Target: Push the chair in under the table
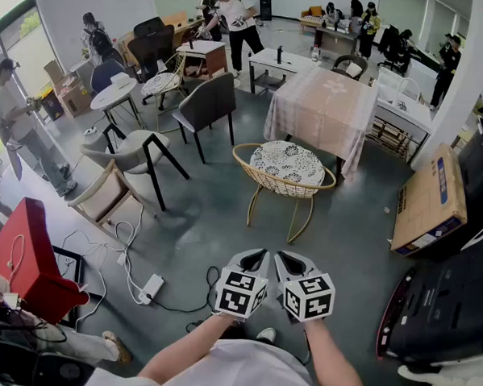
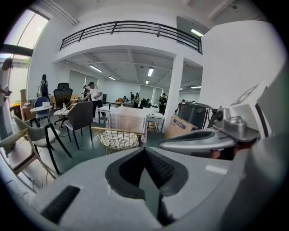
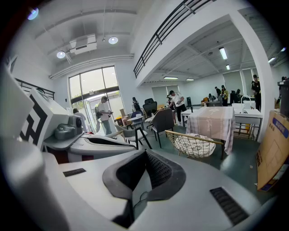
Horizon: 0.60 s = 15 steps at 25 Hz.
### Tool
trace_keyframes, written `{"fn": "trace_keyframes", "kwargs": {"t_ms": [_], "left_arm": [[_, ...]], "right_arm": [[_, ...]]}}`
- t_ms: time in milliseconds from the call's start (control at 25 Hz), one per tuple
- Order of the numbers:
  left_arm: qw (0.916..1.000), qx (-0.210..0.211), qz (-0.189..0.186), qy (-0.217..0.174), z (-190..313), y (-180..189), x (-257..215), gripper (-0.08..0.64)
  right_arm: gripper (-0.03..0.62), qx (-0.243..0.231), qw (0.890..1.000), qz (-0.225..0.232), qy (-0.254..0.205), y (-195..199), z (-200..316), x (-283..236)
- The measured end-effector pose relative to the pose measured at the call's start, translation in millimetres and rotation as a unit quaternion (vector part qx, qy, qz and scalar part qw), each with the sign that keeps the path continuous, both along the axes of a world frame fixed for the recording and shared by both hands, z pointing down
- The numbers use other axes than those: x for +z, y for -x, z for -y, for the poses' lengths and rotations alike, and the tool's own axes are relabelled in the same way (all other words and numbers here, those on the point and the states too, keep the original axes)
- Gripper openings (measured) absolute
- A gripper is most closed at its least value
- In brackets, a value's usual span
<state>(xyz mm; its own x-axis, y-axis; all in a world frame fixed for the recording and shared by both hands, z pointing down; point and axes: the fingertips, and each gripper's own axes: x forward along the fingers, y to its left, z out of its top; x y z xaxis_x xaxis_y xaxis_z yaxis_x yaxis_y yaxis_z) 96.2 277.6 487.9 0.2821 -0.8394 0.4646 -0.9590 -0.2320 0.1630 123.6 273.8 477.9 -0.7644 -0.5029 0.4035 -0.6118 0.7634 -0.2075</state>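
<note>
The cloth-covered table [image 1: 326,103] stands well ahead of your jaws, with the gold wire chair [image 1: 265,183] just before it, not yet tucked under. The chair looks light and stiff but tippy, so push on its rim. The way there is open. Your left gripper [image 1: 257,258] and right gripper [image 1: 288,260] have their jaws pressed together, empty.

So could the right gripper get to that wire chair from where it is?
Probably, once the person steps closer: the right gripper is shut and empty, the chair stands ahead of it, and only bare floor lies between. The cables lie off to the left.
</note>
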Motion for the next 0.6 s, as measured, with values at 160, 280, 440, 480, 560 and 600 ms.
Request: {"fn": "trace_keyframes", "kwargs": {"t_ms": [160,280,440,480,560,600], "left_arm": [[1.0000,-0.003,0.002,0.001,-1,2,0,0.006],[1.0000,-0.008,0.001,0.004,-1,0,3,0.006],[0.9999,-0.014,0.002,0.007,0,0,6,0.006],[0.9999,-0.015,0.001,0.008,1,1,8,0.006],[0.9998,-0.017,0.000,0.010,4,2,9,0.006],[0.9998,-0.018,0.000,0.010,5,3,10,0.006]], "right_arm": [[0.003,0.001,1.000,-0.002,-0.001,-1,-1,0],[0.005,0.004,1.000,-0.006,0.001,-5,2,4],[0.005,0.003,1.000,-0.003,0.005,-8,5,6],[0.005,0.002,1.000,-0.002,0.005,-9,5,7],[0.005,0.001,1.000,-0.002,0.007,-9,8,9],[0.005,0.001,1.000,-0.002,0.007,-9,9,10]]}}
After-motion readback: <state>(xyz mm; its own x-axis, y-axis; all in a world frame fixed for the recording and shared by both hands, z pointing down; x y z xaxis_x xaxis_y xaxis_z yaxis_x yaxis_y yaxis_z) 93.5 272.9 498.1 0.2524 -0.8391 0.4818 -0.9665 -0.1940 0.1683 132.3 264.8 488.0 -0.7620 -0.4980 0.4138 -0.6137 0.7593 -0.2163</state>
